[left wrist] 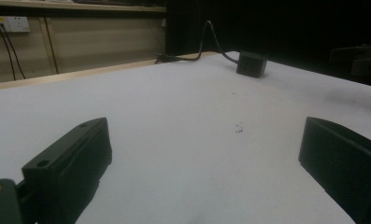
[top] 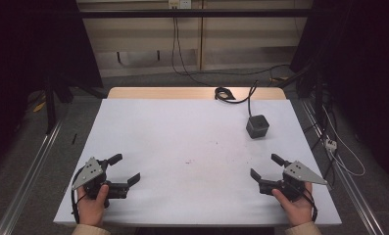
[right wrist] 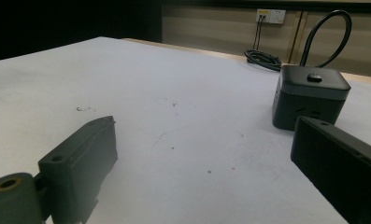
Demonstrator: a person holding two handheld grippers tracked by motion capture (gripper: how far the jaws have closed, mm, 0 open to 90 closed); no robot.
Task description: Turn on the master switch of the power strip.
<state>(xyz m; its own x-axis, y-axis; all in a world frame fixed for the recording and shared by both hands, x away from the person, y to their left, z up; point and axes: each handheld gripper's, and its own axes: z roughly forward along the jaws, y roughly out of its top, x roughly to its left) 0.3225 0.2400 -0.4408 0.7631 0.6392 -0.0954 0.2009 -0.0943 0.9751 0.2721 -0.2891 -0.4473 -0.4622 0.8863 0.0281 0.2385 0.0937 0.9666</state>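
Two grippers rested at the near edge of the desk (top: 148,122), one in each hand. The left gripper (top: 125,169) sat near the left corner with its jaws spread wide and nothing between them. The right gripper (top: 266,166) sat near the right corner, its jaws likewise held wide apart and empty.

The nearest object to either gripper was a black cube-shaped power block (top: 257,126), which stood upright on the white surface toward the far right, well apart from the left gripper and near the right one. Its cable (top: 231,95) ran from the block to the far edge of the desk, where it lay in a loose coil. In the right gripper view the power block (right wrist: 310,95) appeared just beyond the right-hand jaw, with a small button on its top face; in the left gripper view the block (left wrist: 252,63) stood far off.

Assessment: the work stood at its starting position, with no contact yet made. The step in hand was most likely the approach to the block. The next move called for the right gripper to advance forward and slightly inward, keep its jaws apart, and straddle the block squarely on two opposite flat sides, clear of the cable exit.
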